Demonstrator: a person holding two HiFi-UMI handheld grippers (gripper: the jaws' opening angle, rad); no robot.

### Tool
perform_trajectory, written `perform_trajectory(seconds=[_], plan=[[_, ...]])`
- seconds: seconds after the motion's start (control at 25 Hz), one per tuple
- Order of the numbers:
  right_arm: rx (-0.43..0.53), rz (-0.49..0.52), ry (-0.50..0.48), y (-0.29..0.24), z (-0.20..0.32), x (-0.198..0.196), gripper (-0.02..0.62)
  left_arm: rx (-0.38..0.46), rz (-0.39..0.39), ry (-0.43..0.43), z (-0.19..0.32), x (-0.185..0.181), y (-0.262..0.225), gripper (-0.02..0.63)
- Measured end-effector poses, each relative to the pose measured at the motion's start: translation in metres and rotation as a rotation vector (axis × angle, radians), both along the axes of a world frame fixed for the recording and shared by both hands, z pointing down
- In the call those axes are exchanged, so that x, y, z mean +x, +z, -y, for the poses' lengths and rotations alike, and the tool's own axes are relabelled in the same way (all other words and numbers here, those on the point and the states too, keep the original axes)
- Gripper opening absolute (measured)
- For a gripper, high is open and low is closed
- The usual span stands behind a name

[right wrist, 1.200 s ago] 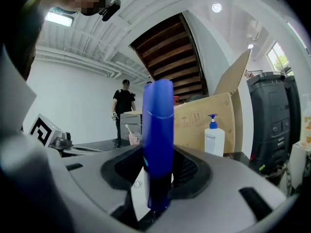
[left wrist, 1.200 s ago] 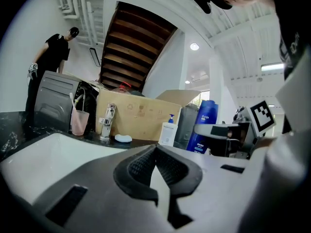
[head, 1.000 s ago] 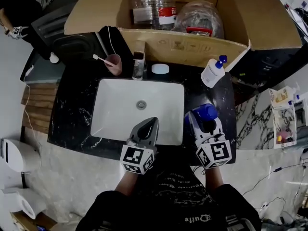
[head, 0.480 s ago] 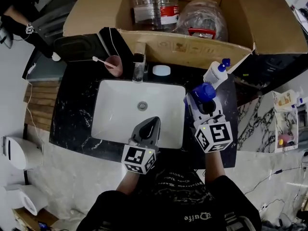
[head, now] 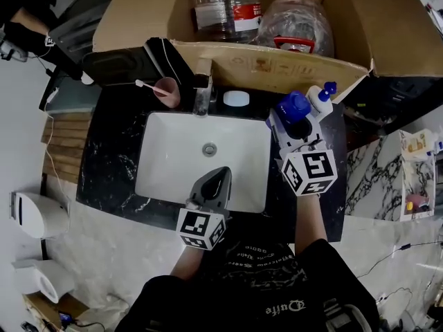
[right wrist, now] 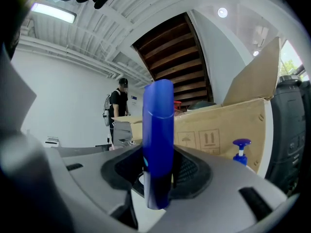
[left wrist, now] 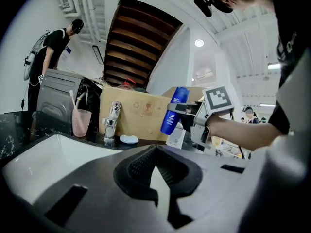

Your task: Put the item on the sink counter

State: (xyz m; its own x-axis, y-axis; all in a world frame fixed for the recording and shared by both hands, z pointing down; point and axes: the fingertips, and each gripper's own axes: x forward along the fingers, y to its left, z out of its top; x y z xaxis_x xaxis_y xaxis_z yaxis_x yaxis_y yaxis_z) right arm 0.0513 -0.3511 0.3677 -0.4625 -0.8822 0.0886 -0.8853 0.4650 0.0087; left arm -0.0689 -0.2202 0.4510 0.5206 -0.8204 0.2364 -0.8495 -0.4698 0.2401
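A blue bottle (head: 293,107) stands upright between the jaws of my right gripper (head: 297,125), which is shut on it. The bottle is held over the back right of the black marble sink counter (head: 111,159), close beside a white pump bottle (head: 320,97). In the right gripper view the blue bottle (right wrist: 158,144) fills the middle, gripped low on its body by my right gripper (right wrist: 158,174). My left gripper (head: 216,184) hovers over the front edge of the white basin (head: 173,168), shut and holding nothing. The left gripper view shows the blue bottle (left wrist: 175,111) held above the counter.
A large cardboard box (head: 277,62) with plastic bottles stands behind the counter. A faucet (head: 203,92), a white soap (head: 236,98) and a pink cup (head: 166,90) with a toothbrush line the back edge. A person (left wrist: 48,57) stands far off at the left.
My right gripper has carried the blue bottle away from me, from the counter's front right to the back right next to the pump bottle. The left gripper has stayed put.
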Motion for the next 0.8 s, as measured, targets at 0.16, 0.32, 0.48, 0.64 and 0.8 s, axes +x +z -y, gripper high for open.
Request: perform_trajectory(seconds=[0.16, 0.32, 0.48, 0.64, 0.8], plan=[[0.002, -0.014, -0.008, 0.001, 0.015, 0.002, 0.158, -0.005, 0.009, -0.017, 0.004, -0.006, 0.001, 0.005], [0.001, -0.048, -0.018, 0.007, 0.031, 0.004, 0.158, -0.030, 0.020, -0.022, 0.005, -0.008, 0.008, 0.005], [-0.012, -0.069, -0.036, 0.017, 0.049, 0.005, 0.158, -0.062, 0.034, -0.027, 0.005, -0.011, 0.018, 0.005], [-0.039, -0.075, -0.054, 0.030, 0.064, 0.003, 0.158, -0.085, 0.047, -0.026, 0.009, -0.010, 0.025, 0.005], [-0.070, -0.078, -0.066, 0.047, 0.080, 0.003, 0.158, -0.106, 0.056, -0.026, 0.014, -0.008, 0.031, 0.005]])
